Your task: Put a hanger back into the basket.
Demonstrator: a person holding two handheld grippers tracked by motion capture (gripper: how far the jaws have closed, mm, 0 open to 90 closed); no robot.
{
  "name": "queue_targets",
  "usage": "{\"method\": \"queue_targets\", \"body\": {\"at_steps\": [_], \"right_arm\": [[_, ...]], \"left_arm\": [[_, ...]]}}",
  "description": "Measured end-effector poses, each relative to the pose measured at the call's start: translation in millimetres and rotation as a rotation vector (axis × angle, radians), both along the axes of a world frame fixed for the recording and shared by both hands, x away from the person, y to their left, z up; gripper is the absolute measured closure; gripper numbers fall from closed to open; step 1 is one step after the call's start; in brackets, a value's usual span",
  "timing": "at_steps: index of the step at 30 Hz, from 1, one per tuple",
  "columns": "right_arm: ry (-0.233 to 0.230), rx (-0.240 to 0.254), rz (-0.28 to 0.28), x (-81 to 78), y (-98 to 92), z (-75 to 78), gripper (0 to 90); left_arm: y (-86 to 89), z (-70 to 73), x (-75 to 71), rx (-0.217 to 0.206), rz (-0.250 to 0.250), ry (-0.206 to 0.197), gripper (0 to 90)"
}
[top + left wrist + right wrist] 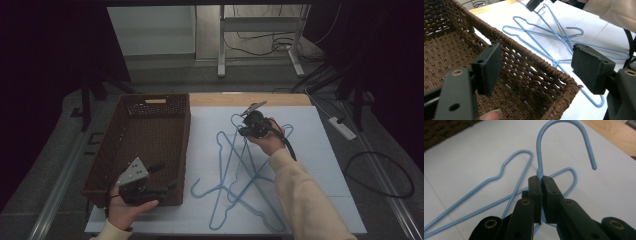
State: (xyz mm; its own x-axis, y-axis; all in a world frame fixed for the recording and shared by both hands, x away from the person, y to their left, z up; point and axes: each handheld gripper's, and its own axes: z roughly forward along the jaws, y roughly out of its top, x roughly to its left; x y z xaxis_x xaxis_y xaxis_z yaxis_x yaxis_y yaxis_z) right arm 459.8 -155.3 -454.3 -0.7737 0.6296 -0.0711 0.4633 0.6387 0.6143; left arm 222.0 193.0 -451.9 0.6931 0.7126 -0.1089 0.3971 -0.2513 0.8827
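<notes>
A blue wire hanger [541,157], gripped at the neck just below its hook, near the far edge of the white table [320,165]. The right gripper [541,178] is clamped tight on the thin wire, jaws all but meeting. The hanger looks light and springy, slick with its coating and apt to swivel in a narrow pinch; the neck, where the wire is doubled, seems the surest hold. Other hangers [240,175] lie crossed in a tangle mid-table and may snag as this one lifts. At the near left corner, the left gripper [536,62] hovers with jaws wide apart and empty, straddling the rim of the brown wicker basket [529,62].
</notes>
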Motion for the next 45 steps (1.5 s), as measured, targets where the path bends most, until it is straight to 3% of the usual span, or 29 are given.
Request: {"method": "queue_targets", "body": {"at_steps": [12,18,28,45], "right_arm": [[-0.063,0.077,-0.01,-21.8,-15.7,15.1,86.9],[-0.088,0.101,-0.011,-33.5,-19.9,19.1,86.9],[-0.122,0.133,-0.011,-44.8,-28.2,23.7,86.9],[-0.127,0.148,-0.014,-47.6,-30.3,24.4,86.9]], "left_arm": [[-4.4,4.7,0.0,0.0,-0.005,0.001,25.7],[-9.1,10.0,2.3,-0.006,0.001,0.023,25.9],[-32.7,18.5,10.2,-0.008,-0.03,0.043,25.9],[-76.2,19.7,33.7,0.001,-0.093,0.101,26.5]]}}
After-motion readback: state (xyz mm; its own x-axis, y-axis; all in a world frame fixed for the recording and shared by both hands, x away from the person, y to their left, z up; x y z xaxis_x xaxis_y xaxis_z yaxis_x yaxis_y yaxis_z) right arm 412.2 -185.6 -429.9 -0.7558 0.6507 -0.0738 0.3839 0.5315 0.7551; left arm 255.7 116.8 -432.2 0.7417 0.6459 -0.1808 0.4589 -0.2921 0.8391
